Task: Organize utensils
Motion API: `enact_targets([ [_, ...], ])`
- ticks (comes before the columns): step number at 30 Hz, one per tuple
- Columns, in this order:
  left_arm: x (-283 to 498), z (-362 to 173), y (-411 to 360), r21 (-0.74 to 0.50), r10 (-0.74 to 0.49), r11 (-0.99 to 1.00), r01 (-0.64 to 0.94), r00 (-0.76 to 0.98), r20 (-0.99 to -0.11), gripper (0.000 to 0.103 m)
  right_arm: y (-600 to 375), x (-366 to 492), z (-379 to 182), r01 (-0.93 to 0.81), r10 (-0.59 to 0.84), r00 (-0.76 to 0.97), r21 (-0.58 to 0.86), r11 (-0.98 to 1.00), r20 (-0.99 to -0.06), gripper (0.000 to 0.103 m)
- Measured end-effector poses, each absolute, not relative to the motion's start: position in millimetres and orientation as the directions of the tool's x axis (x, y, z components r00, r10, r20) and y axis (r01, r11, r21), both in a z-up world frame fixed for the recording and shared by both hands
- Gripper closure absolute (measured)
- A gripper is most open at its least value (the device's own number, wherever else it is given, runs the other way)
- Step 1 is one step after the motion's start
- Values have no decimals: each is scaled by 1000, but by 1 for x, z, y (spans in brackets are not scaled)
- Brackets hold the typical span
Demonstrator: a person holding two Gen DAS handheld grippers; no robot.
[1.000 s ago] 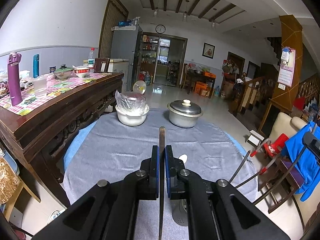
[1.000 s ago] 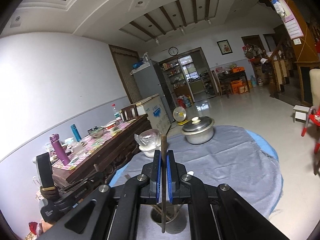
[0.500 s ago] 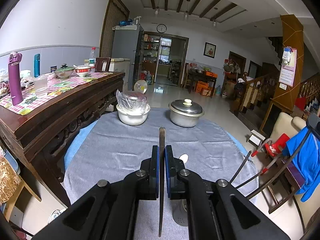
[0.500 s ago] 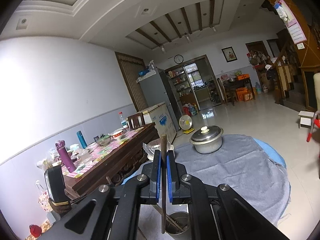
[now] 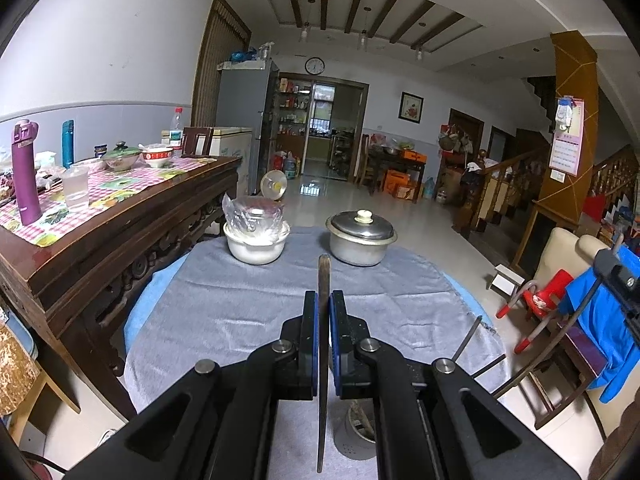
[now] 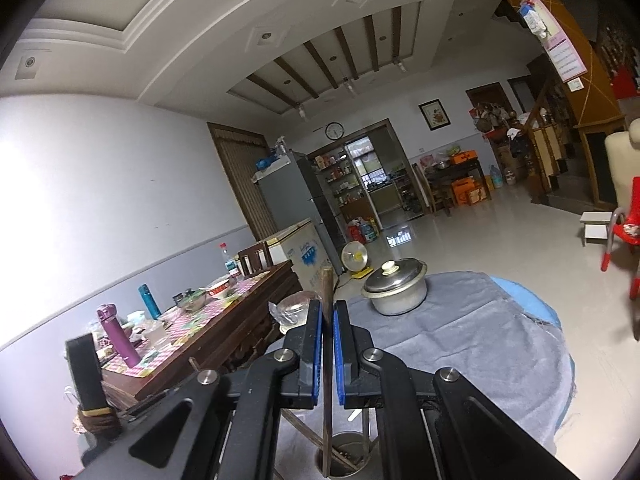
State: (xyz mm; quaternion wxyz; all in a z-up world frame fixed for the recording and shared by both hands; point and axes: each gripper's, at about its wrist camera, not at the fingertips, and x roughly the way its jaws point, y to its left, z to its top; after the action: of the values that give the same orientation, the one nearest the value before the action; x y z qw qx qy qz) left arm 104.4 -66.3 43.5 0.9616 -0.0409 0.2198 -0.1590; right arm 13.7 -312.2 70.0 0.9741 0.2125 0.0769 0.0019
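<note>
A round table is draped with a soft grey cloth of fine, slightly fuzzy weave, and a blue cover shows at its curved edge. At the far side of the table stands a squat metal pot, dull silver, with a domed lid and a pale round knob. Just left of the pot sits a white bowl with crinkled clear plastic bunched over its top.

At the near side of the table stands a grey metal cup, a round cylinder open at the top, with thin brown sticks leaning inside it. In the left wrist view only part of the cup shows between the black gripper arms.

The left gripper has flat blue pads on black angular fingers, and these are clamped on a chopstick, a slim, dark brown, squared stick that stands upright, its blunt top rising above the fingertips in line with the pot and its lower end reaching down towards the cup.

The right gripper is built the same way, and its pads are pressed tight on a second chopstick of the same dark wood, also upright, with its lower tip directly over the cup's mouth; whether it touches the cup I cannot tell.

To the left of the table runs a long carved sideboard of dark glossy wood, topped with a pink checked cloth and a tall purple flask.
</note>
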Motion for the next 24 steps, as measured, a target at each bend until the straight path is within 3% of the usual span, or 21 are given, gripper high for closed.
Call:
enact_targets([
  [14,108,77,-66,-211,-392,918,337,851,-350,98,-304,19,71,51,0,992,401,915,-127,97],
  [24,100,73,-72,-262,-428,891,370,878,-214,98,-289,30,56,100,-47,986,342,934,-160,97],
])
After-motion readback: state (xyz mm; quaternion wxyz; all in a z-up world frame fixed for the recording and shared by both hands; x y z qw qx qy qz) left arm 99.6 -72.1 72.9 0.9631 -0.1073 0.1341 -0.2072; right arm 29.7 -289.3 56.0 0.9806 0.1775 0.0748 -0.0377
